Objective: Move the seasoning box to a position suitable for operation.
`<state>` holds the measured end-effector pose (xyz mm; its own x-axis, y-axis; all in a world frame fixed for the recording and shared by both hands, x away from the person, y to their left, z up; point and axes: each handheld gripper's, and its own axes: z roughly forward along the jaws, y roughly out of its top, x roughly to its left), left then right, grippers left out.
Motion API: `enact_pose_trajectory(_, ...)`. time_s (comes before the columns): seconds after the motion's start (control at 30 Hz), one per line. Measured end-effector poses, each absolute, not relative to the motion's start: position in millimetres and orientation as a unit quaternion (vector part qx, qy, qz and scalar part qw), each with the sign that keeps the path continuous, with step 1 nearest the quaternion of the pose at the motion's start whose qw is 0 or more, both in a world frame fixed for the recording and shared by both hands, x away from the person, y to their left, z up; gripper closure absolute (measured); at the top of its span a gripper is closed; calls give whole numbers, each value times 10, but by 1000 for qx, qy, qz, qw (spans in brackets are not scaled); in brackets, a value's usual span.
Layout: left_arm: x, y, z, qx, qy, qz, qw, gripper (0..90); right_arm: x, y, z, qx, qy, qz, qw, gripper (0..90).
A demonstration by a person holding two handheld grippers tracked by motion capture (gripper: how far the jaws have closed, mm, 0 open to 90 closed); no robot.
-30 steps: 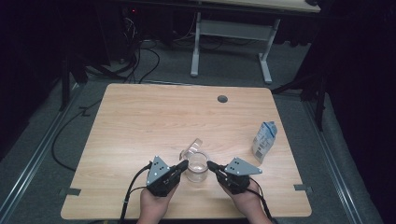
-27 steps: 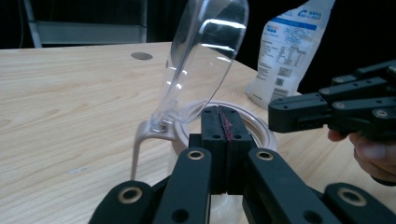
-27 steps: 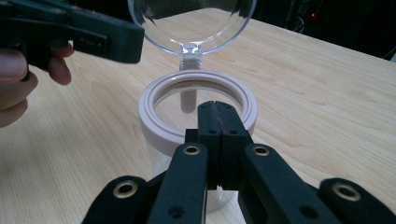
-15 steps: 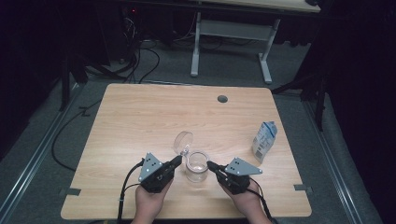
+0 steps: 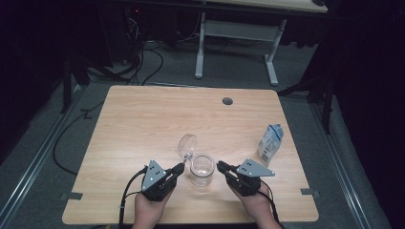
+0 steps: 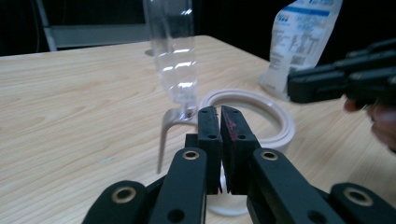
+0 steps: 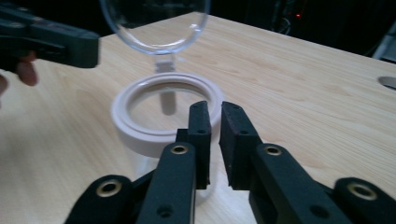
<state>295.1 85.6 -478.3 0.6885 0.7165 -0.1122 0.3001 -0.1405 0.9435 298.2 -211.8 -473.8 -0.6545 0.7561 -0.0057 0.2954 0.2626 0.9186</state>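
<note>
1. Jar (image 5: 202, 169) of clear plastic stands upright near the table's (image 5: 143, 119) front edge in the high view, its round lid (image 5: 186, 144) swung open on a hinge and standing up at the far left of the rim.
2. In the same view the left gripper (image 5: 178, 168) points at the jar from the left and the right gripper (image 5: 220, 166) from the right; both tips lie just beside the jar, and contact cannot be told from here. A carton (image 5: 271, 142) stands well to the right, and a dark round hole (image 5: 227, 101) sits near the table's far edge.
3. In the left gripper view the left gripper (image 6: 221, 125) has its jaws nearly pressed together, a thin slit between them, having just eased apart a little, with nothing in the slit. The jar's white rim (image 6: 254, 116) lies right behind the tips, the lid (image 6: 173, 46) rises above it, and the carton (image 6: 303, 42) stands behind the right gripper (image 6: 299, 86).
4. In the right gripper view the right gripper (image 7: 214, 126) shows a narrow gap between its jaws, which have just opened slightly and hold nothing. The white rim (image 7: 140, 130) sits just past the tips, the lid (image 7: 154, 23) upright beyond it, and the left gripper (image 7: 70, 46) comes in at upper left.
</note>
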Motion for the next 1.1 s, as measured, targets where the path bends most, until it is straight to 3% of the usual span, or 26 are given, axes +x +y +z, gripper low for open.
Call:
enact_pose_trajectory(0.5,3159,1250,-5154,750,393,196,495,747,3116,-2425,-4984,412,750,460,236,730)
enact_pose_trajectory(0.7,3159,1250,-5195,744,398,211,493,655,3125,-2529,-5050,424,750,449,236,670)
enact_pose_trajectory(1.1,3147,1217,-5201,746,395,213,493,601,3004,-2863,-5177,445,750,418,255,602)
